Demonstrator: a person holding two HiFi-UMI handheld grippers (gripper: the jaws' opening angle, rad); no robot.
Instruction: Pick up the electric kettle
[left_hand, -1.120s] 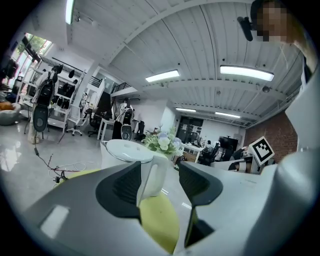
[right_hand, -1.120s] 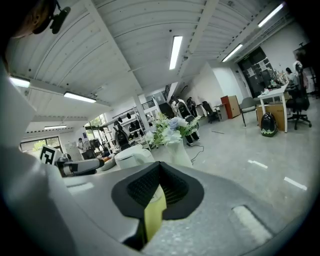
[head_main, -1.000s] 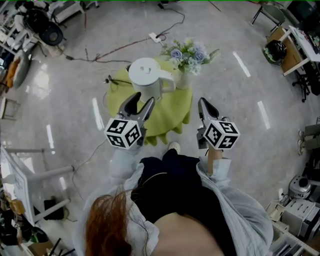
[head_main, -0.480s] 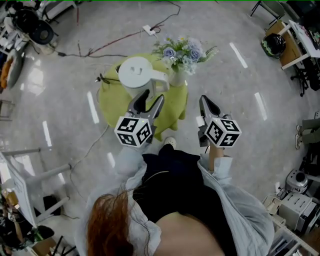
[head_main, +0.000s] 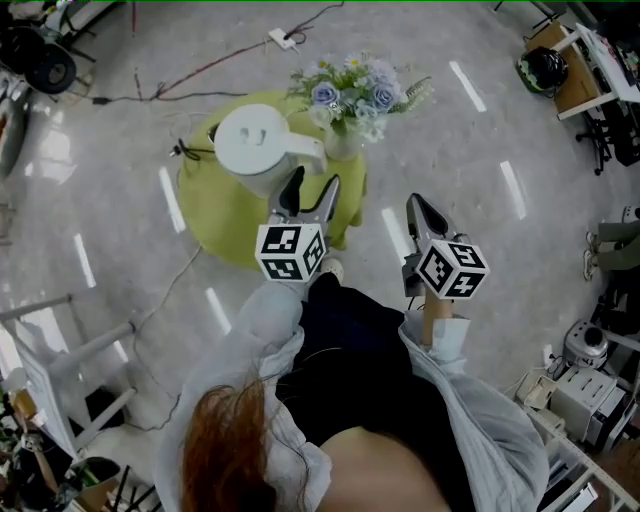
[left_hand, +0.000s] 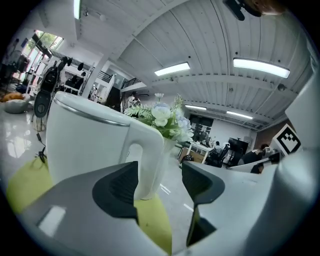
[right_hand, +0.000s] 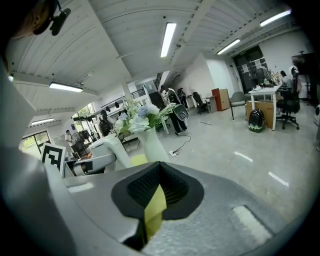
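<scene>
A white electric kettle stands on a round table with a yellow-green cloth, its handle turned to the right. My left gripper hovers just short of that handle with its jaws opening and nothing between them. In the left gripper view the kettle and its handle fill the space ahead of the left gripper. My right gripper hangs over the floor to the right of the table, shut and empty. In its own view the right gripper shows only a thin slit between the pads.
A white vase of blue and white flowers stands right of the kettle, close to the handle. A black cord leaves the kettle's left side. A power strip and cables lie on the floor behind. Desks and chairs stand far right.
My left gripper has moved right and forward from in front of the kettle's body to just short of its handle, its jaws wider. The right gripper shifted slightly forward.
</scene>
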